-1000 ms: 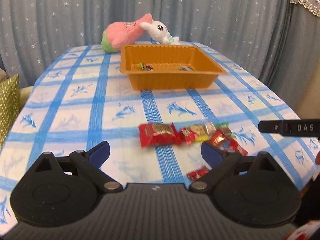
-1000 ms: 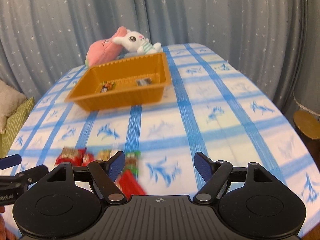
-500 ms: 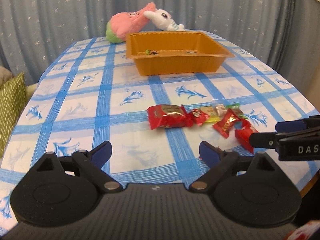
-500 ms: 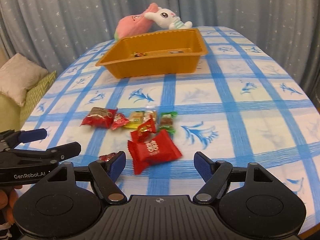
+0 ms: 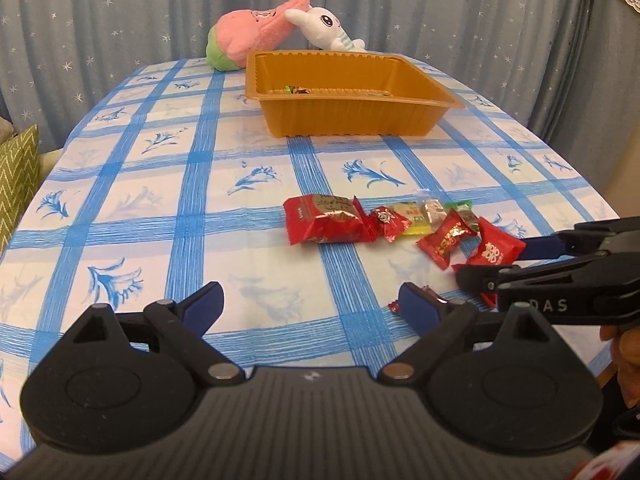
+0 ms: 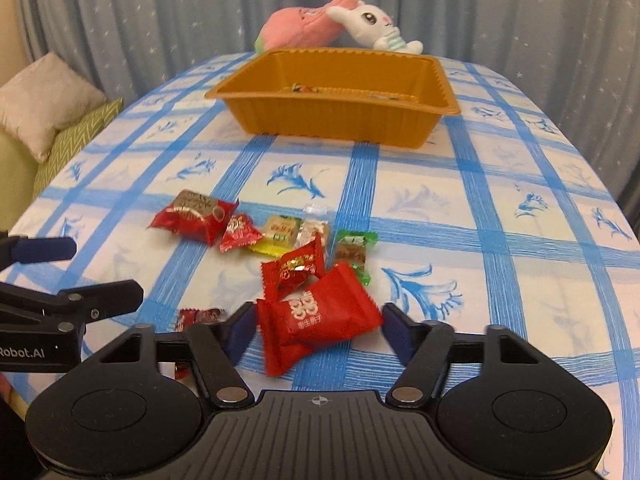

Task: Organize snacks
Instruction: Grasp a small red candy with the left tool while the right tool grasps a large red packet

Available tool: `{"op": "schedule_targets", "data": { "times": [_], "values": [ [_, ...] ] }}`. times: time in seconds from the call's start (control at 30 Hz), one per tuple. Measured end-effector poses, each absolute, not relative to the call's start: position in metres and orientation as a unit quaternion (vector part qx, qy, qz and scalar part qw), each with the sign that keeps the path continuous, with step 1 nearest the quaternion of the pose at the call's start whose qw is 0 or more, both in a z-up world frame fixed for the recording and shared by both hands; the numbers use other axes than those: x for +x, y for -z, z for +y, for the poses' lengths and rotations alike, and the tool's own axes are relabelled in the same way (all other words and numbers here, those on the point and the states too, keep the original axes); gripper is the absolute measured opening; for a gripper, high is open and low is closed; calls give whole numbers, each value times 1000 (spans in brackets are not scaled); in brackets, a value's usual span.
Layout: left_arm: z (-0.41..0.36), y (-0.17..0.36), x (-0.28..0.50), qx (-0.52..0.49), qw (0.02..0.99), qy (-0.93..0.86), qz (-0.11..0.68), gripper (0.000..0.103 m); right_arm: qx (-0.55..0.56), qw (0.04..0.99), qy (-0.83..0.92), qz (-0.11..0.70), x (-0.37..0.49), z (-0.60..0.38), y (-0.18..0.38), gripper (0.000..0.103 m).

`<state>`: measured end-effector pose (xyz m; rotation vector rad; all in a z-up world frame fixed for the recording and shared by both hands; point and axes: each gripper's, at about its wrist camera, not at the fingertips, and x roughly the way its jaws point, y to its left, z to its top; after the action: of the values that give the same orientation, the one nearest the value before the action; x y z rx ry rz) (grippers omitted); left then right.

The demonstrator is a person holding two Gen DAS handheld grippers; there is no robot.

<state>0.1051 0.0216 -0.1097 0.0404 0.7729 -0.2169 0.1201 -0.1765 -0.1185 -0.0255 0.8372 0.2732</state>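
Straddling the big red packet point(image 6: 316, 322) with the right gripper point(image 6: 316, 330), jaws spread wide, a blue pad just beside each end, nothing clamped yet. Hovering the left gripper point(image 5: 310, 304) over bare tablecloth point(image 5: 192, 184), jaws equally wide and holding nothing; small red candy point(image 5: 426, 294) lying beside its right pad. Counting the loose pile outward: large red-gold packet point(image 6: 192, 220), red sweets, yellow bar point(image 6: 280, 234), clear-wrapped piece, green-wrapped piece point(image 6: 354, 248), all on the cloth near the table's close edge. Sitting well beyond, orange tray point(image 6: 340, 116) with only a few snacks inside. Judging progress: early, most of the sorting left. Noting plush toys point(image 6: 340, 28) behind tray.
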Motion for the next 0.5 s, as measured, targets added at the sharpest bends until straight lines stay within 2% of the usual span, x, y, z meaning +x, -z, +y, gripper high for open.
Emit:
{"op": "schedule_targets", "data": {
  "times": [0.23, 0.3, 0.33, 0.5],
  "values": [
    [16, 111, 103, 20, 918, 119, 378, 93, 2, 908, -125, 400, 120, -180, 115, 40],
    [12, 112, 102, 20, 915, 130, 381, 92, 11, 909, -120, 400, 120, -184, 113, 38],
    [10, 113, 102, 20, 914, 135, 382, 91, 18, 909, -118, 400, 121, -186, 113, 32],
    [-6, 116, 98, 21, 905, 169, 389, 82, 40, 913, -93, 395, 121, -199, 109, 27]
  ]
}}
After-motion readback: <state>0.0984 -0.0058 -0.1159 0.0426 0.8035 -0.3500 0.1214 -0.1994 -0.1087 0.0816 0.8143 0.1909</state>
